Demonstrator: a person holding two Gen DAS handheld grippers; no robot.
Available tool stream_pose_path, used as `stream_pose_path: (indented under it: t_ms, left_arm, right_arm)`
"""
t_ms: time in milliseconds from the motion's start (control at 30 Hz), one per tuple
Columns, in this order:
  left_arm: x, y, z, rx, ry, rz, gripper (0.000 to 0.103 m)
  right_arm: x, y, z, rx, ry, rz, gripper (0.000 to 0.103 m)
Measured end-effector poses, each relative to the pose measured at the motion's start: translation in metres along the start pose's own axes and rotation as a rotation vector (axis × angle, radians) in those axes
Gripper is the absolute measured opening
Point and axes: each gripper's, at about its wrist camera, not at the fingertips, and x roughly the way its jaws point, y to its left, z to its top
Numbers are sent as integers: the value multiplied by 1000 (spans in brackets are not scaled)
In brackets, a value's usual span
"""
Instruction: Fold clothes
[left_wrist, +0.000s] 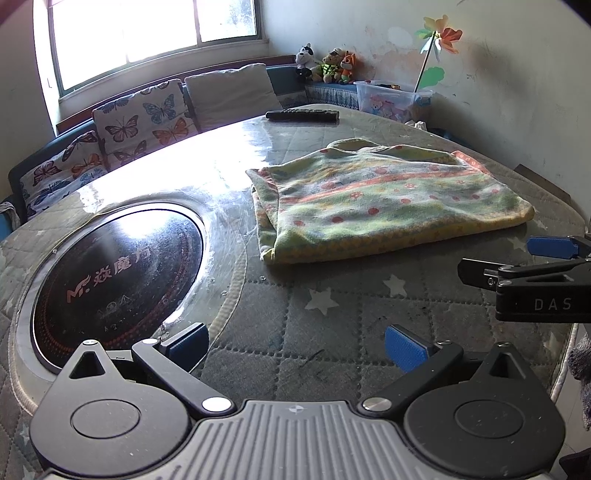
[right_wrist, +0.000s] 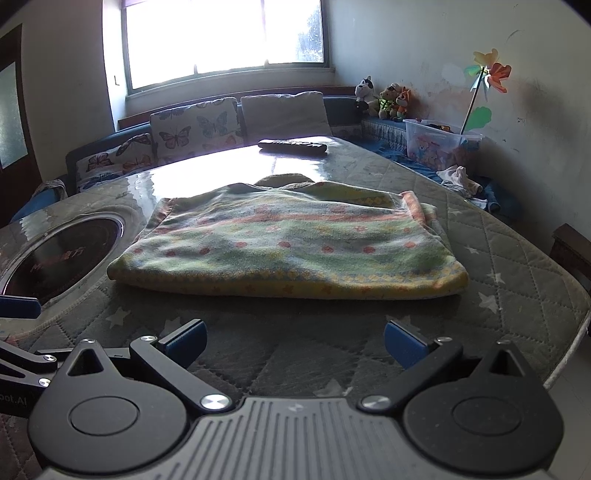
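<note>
A green, yellow and orange patterned sweater (left_wrist: 384, 199) lies folded into a flat rectangle on the quilted table (left_wrist: 295, 317); it also shows in the right wrist view (right_wrist: 291, 247), straight ahead. My left gripper (left_wrist: 295, 349) is open and empty, over the table in front of the sweater's left corner. My right gripper (right_wrist: 295, 345) is open and empty, just short of the sweater's near edge. The right gripper also shows at the right edge of the left wrist view (left_wrist: 517, 258). A blue pad of the left gripper's finger (right_wrist: 18, 306) shows at the left edge of the right wrist view.
A round black induction cooktop (left_wrist: 114, 277) is set into the table at the left. A black remote control (left_wrist: 303, 115) lies at the far edge. A sofa with butterfly cushions (left_wrist: 144, 122), plush toys (left_wrist: 328, 66) and a plastic box (left_wrist: 391, 99) stand behind.
</note>
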Motion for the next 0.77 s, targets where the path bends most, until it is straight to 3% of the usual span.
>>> stream_pose_path:
  t_ms: [767]
  left_arm:
    - [20, 6, 15, 6, 8, -20, 103]
  right_arm:
    - [19, 3, 7, 17, 27, -24, 103]
